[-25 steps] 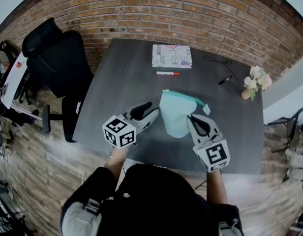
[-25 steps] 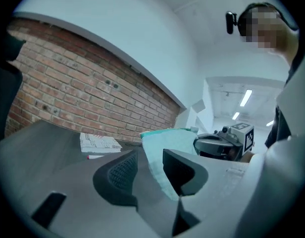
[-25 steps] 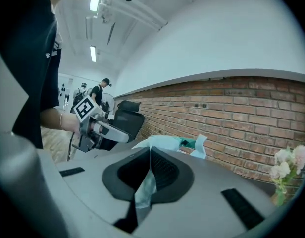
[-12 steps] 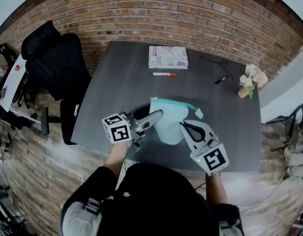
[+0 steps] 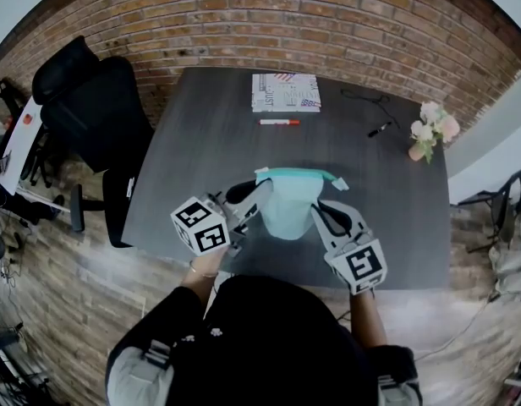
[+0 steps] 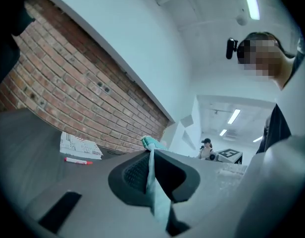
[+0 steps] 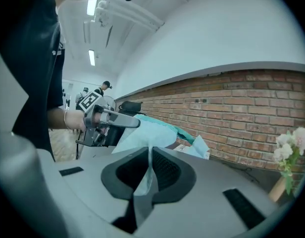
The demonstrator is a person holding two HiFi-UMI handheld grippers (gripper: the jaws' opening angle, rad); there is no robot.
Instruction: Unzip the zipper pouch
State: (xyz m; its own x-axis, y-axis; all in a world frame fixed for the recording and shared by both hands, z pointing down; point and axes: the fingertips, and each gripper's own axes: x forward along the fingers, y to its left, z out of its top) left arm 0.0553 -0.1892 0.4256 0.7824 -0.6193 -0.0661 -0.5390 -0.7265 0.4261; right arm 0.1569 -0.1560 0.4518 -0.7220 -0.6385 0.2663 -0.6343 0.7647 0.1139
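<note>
Two pinches hold the limp, light zipper pouch (image 5: 287,208): left tongs (image 6: 150,157) just closed on it, right tongs (image 7: 149,155) clamped but just eased; grip nearer its zipper (image 5: 296,173).

The zipper pouch (image 5: 287,208) between the left gripper (image 5: 262,189) and the right gripper (image 5: 318,211) is pale mint, with a darker teal band along its far edge. Both grippers are light grey with black pads (image 6: 135,173). Their cubes (image 5: 201,225) are white with black square markers. The table (image 5: 201,142) under them is dark grey. Beyond the tips lie a red-and-white marker (image 5: 279,122) and a white book (image 5: 285,92) printed in grey, red and blue. Beyond the right gripper are a black pen (image 5: 379,129) and pink-and-white flowers (image 5: 434,128). The brick wall (image 5: 328,24) is red-brown with pale mortar. The chair (image 5: 95,100), left of the left gripper, is black.
</note>
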